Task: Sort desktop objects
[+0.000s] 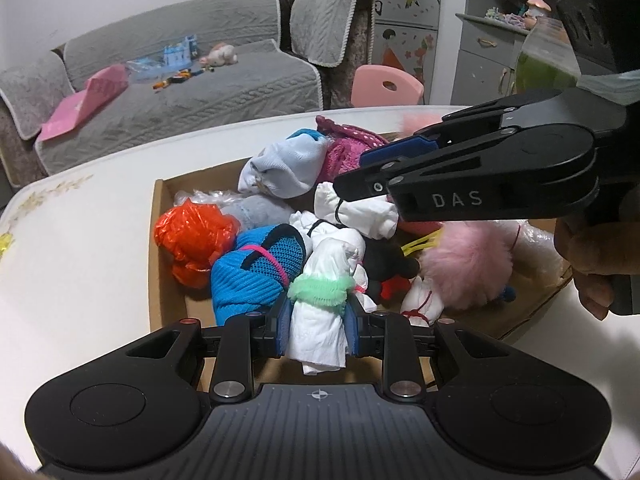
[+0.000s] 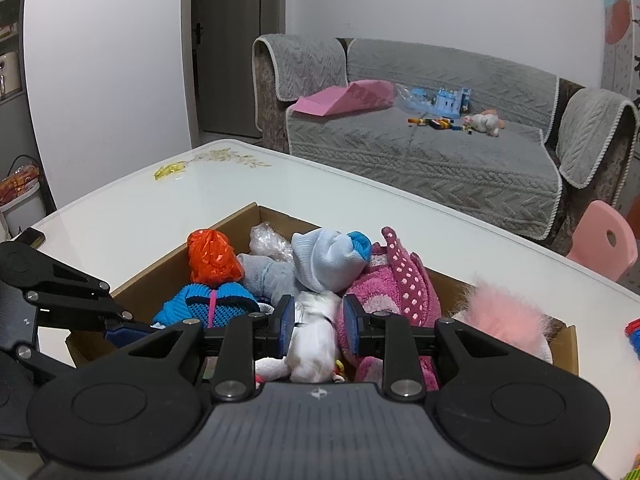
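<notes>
**Two grippers, two white bundles, one crowded box**

We count two grippers over the cardboard box point(image 1: 160, 216) on the white table point(image 1: 80, 280). The left gripper point(image 1: 318, 322) clamps a white cloth bundle point(image 1: 320, 336) banded by a green scrunchie point(image 1: 320, 290). The right gripper point(image 2: 316, 326) pinches another white bundle point(image 2: 314, 344), blurred. One orange bag point(image 1: 192, 240), one pink pompom point(image 1: 464, 268), one blue knit point(image 1: 248, 276); the lower pile is hidden
</notes>
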Action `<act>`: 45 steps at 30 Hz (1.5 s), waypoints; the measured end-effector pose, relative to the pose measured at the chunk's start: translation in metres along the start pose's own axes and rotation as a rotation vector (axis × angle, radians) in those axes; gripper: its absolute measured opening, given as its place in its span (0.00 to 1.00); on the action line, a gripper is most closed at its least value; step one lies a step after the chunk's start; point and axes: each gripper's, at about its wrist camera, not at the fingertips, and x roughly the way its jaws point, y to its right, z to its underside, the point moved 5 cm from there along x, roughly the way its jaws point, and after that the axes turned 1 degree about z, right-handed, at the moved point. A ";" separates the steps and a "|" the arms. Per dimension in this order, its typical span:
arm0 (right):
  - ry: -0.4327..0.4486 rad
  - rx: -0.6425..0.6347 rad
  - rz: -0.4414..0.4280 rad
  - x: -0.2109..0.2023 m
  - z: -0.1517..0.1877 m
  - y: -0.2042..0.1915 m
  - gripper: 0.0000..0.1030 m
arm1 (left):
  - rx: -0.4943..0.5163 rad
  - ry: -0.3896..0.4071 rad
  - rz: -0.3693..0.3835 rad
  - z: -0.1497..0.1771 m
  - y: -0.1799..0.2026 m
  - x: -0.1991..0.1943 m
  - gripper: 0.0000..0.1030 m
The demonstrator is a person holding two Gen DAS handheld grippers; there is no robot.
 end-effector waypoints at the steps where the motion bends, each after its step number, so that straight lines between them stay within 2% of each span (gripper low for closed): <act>1: 0.001 0.001 0.001 0.000 0.000 0.000 0.24 | -0.002 -0.001 0.002 0.000 0.000 0.000 0.34; 4: 0.008 0.002 0.004 -0.002 0.000 0.001 0.24 | -0.006 -0.004 0.006 0.001 0.000 0.001 0.36; 6: 0.014 0.000 0.006 -0.004 0.000 0.001 0.25 | -0.015 -0.003 0.019 0.001 0.000 0.001 0.46; 9: 0.026 0.001 0.006 -0.009 0.000 0.001 0.29 | -0.001 0.005 0.026 0.001 0.004 -0.003 0.68; 10: 0.031 -0.001 0.011 -0.011 0.000 0.001 0.34 | 0.002 0.015 0.025 0.000 0.005 -0.006 0.83; 11: 0.037 -0.001 0.015 -0.014 0.000 0.002 0.39 | 0.010 0.031 0.020 -0.002 0.007 -0.009 0.90; 12: 0.045 -0.001 0.017 -0.017 0.000 0.002 0.41 | 0.026 0.042 0.014 -0.004 0.009 -0.013 0.91; 14: 0.066 0.004 0.026 -0.025 0.001 0.003 0.54 | 0.042 0.048 0.003 -0.006 0.011 -0.018 0.99; 16: 0.085 0.006 0.041 -0.032 0.002 0.003 0.59 | 0.036 0.067 -0.017 -0.008 0.011 -0.022 1.00; 18: 0.102 0.003 0.049 -0.041 0.004 0.002 0.60 | 0.026 0.062 -0.038 -0.008 0.011 -0.024 1.00; 22: 0.143 0.001 0.079 -0.063 0.009 0.000 0.75 | 0.020 0.076 -0.056 -0.005 0.015 -0.036 1.00; 27: 0.212 0.077 0.093 -0.094 0.020 0.004 0.84 | 0.034 0.092 -0.115 -0.003 0.025 -0.055 1.00; 29: 0.241 0.097 0.108 -0.108 0.027 0.003 0.96 | 0.016 0.092 -0.150 -0.001 0.026 -0.063 1.00; 30: 0.253 0.104 0.115 -0.115 0.031 0.001 0.98 | -0.005 0.098 -0.162 0.000 0.027 -0.068 1.00; 35: 0.299 0.161 0.138 -0.147 0.058 -0.001 0.99 | -0.158 0.158 -0.089 0.009 0.027 -0.098 1.00; 37: 0.300 0.198 0.138 -0.153 0.071 0.001 0.99 | -0.202 0.151 -0.107 0.012 0.027 -0.106 1.00; 40: 0.277 0.222 0.139 -0.149 0.079 0.000 0.99 | -0.154 0.115 -0.197 0.012 0.035 -0.114 1.00; 45: 0.298 0.194 0.118 -0.152 0.079 -0.011 0.99 | -0.047 0.158 -0.240 0.003 0.060 -0.134 1.00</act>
